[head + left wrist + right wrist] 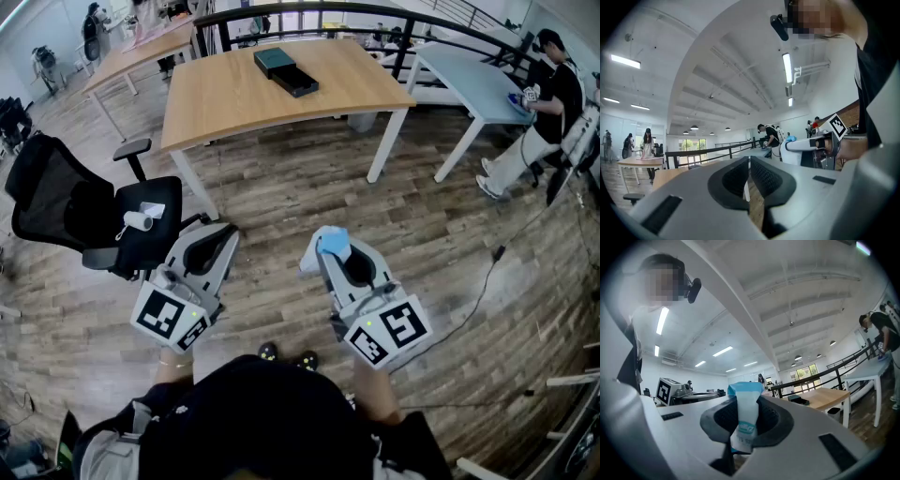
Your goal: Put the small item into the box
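The small item is a blue-and-white packet (335, 244), and my right gripper (328, 248) is shut on it, low over the wooden floor. In the right gripper view the packet (746, 413) stands upright between the pads and sticks out above them. The dark box (285, 71) lies open in two parts on the far wooden table (225, 103), well ahead of both grippers; it shows small in the right gripper view (800, 401). My left gripper (225, 234) is held beside the right one, shut with nothing in it (748, 176).
A black office chair (84, 211) with a white roll (138, 220) on its seat stands close on the left. A light-blue table (478, 75) and a person (548, 103) are at the right. A cable (487, 272) runs over the floor. A black railing (375, 11) lies behind the tables.
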`<state>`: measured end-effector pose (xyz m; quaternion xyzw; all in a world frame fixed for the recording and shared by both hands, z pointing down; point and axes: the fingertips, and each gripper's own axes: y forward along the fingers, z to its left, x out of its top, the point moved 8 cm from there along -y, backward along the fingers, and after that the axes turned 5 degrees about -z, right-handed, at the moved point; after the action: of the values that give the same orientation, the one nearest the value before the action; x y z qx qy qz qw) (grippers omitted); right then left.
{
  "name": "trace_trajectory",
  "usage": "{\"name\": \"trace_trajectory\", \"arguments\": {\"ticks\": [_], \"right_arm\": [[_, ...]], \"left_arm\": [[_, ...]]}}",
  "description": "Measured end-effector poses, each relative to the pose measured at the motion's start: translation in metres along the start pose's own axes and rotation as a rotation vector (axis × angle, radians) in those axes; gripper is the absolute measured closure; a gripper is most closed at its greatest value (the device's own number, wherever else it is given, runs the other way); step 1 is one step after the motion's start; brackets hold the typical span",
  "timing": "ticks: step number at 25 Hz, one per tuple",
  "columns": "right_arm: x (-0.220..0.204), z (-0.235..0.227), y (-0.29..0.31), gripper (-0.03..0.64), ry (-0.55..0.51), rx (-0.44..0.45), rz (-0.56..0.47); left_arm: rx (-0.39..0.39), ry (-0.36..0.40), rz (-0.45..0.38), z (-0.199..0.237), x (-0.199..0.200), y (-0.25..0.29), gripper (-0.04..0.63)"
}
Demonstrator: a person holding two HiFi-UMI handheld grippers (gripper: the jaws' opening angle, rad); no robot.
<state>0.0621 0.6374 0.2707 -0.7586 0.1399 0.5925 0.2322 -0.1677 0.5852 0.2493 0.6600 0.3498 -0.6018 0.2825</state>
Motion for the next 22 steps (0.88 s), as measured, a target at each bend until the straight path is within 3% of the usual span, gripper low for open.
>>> {"name": "trace_trajectory", "arguments": {"ticks": [13, 22], "right_arm": [[0.0, -0.017, -0.031, 0.558, 0.05, -0.01, -0.015], [0.006, -0.035, -0.071, 0.558, 0.053, -0.046, -0.032]], "left_arm": [[-0.036, -0.035, 0.016, -0.033, -0.005, 0.021, 0.569], [-0.076, 0.01, 0.029, -0.07, -0.002, 0.041, 0.569]]}}
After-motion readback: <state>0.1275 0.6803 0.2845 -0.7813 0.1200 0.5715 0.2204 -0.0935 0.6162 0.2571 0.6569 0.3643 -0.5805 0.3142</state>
